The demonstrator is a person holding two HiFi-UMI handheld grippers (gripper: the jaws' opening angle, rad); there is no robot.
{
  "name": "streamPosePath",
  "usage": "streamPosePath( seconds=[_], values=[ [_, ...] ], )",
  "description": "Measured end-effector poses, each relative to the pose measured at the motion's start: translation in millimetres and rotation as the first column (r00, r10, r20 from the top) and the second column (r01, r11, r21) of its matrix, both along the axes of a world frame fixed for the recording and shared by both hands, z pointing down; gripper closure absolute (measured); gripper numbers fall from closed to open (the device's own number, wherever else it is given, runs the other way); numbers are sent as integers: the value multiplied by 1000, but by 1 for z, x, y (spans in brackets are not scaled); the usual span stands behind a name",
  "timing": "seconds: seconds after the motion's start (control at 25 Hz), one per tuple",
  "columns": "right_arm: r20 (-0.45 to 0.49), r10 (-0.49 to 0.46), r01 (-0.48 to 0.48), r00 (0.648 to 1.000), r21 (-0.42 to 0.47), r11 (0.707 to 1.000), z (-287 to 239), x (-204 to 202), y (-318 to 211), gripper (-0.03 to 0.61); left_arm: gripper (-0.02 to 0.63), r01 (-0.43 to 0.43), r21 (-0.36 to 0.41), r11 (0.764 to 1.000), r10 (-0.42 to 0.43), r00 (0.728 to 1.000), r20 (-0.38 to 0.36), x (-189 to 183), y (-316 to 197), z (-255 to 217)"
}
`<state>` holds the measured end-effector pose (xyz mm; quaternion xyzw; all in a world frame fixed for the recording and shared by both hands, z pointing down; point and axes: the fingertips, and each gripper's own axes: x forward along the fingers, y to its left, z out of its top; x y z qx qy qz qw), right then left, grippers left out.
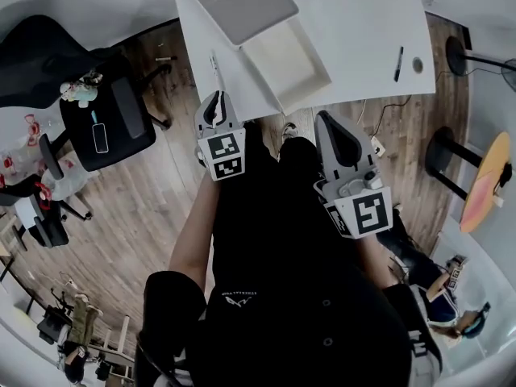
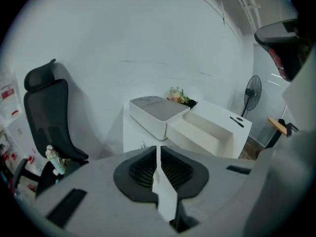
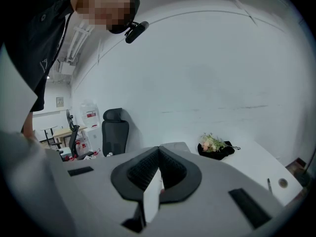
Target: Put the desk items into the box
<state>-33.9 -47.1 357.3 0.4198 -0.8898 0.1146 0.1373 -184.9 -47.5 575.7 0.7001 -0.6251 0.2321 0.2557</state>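
Note:
An open white box point(image 1: 289, 61) lies on the white desk point(image 1: 363, 22), with its grey lid point(image 1: 240, 3) beside it on the far left. A black pen point(image 1: 398, 63) and a small round item point(image 1: 418, 64) lie at the desk's right end, and a thin white stick point(image 1: 216, 72) near its front edge. My left gripper point(image 1: 216, 99) hangs shut and empty just off the desk's front edge. My right gripper point(image 1: 327, 119) is also shut and empty, held lower, over the floor. From the left gripper point(image 2: 158, 149) I see the box point(image 2: 207, 130), lid point(image 2: 155, 111) and pen point(image 2: 237, 121).
A black office chair point(image 1: 101, 115) stands left of the desk; a fan base point(image 1: 455, 55) and a round stool point(image 1: 451, 147) stand to its right. A bunch of flowers point(image 3: 215, 144) on a dark cloth lies at the desk's far edge. Wooden floor lies underfoot.

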Motion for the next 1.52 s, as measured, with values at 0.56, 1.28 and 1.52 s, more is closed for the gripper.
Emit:
streamPosePath(
  seconds=[0.56, 1.28, 1.52],
  values=[
    [-41, 4, -6, 999, -46, 999, 22, -19, -15, 580, 523, 83, -246, 966, -104, 992, -76, -13, -17, 78],
    [-57, 135, -139, 989, -74, 988, 34, 19, -27, 580, 526, 212, -339, 917, -228, 974, -8, -15, -27, 118],
    [-50, 140, -143, 989, -70, 987, 34, 25, -22, 580, 555, 203, -321, 925, -220, 975, -16, -18, -30, 115]
  ],
)
